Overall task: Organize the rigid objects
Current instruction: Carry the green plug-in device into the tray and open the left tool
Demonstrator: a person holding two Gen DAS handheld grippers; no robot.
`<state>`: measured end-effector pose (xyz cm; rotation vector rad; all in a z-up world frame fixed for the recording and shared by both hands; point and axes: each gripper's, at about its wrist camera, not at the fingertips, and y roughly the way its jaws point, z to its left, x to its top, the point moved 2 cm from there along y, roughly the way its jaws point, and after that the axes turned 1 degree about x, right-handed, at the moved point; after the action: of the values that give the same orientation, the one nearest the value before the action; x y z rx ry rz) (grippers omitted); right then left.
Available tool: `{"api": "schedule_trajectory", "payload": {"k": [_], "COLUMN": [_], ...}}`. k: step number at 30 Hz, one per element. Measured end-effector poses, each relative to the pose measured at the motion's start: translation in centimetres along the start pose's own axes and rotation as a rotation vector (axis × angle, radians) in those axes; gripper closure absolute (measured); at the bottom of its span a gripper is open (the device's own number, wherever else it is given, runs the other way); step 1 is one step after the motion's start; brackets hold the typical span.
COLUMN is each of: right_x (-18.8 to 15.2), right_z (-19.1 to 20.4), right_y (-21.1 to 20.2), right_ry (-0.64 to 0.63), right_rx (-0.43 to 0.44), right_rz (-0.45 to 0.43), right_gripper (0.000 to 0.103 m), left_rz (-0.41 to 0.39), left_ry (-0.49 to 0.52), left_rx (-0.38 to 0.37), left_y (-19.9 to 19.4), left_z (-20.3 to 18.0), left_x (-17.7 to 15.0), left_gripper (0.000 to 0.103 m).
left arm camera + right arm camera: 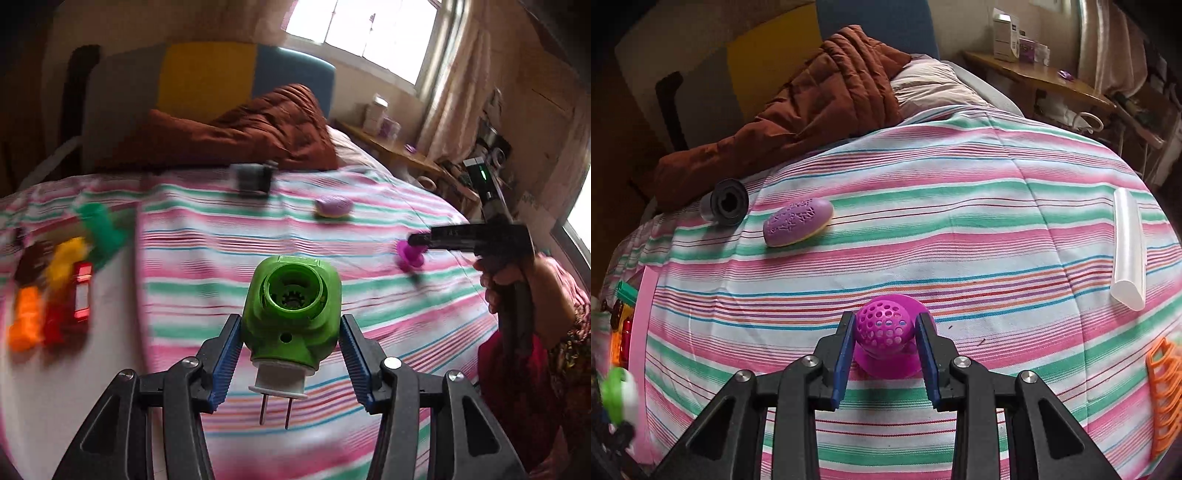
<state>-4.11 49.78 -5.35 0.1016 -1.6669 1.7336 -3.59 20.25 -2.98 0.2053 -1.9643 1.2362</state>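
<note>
My left gripper [289, 318] is shut on a green plug-in device [291, 306]. It hangs above the striped bedspread [221, 229], round opening towards the camera, white plug and two prongs pointing down. The left wrist view is blurred by motion. My right gripper [884, 317] is shut on a magenta perforated ball-topped piece [884, 328], whose flat base rests on or just over the bedspread [960, 221]. From the left wrist view, the right gripper [417, 240] and a person's hand [517, 280] show at the right, with the magenta piece [408, 258] at the tips.
A purple oval case [798, 221] and a black cylinder [726, 201] lie at the back left. A white tube [1128, 251] and an orange rack [1165, 391] lie at the right. Blurred green, yellow, red and orange items [66, 280] are grouped left. A brown quilt [258, 125] lies behind.
</note>
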Motion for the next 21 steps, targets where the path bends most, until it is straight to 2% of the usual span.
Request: {"api": "schedule_trajectory", "payload": {"k": [7, 14, 21], "right_x": [-0.2, -0.2, -0.3], "right_z": [0.0, 0.6, 2.6], "right_y": [0.1, -0.3, -1.5], "right_ry": [0.009, -0.007, -0.084], "right_rx": [0.013, 0.029, 0.048], "right_rz": [0.004, -0.021, -0.089], "right_gripper": [0.07, 0.07, 0.07], "left_rz": [-0.05, -0.002, 0.035], "left_ry": [-0.108, -0.203, -0.214], "left_rx": [0.113, 0.222, 0.307], "left_y": [-4.5, -5.5, -5.3], "left_z": [6.9, 12.2, 14.8], "left_x": [-1.5, -4.4, -5.8], "left_gripper": [0.05, 0.05, 0.05]}}
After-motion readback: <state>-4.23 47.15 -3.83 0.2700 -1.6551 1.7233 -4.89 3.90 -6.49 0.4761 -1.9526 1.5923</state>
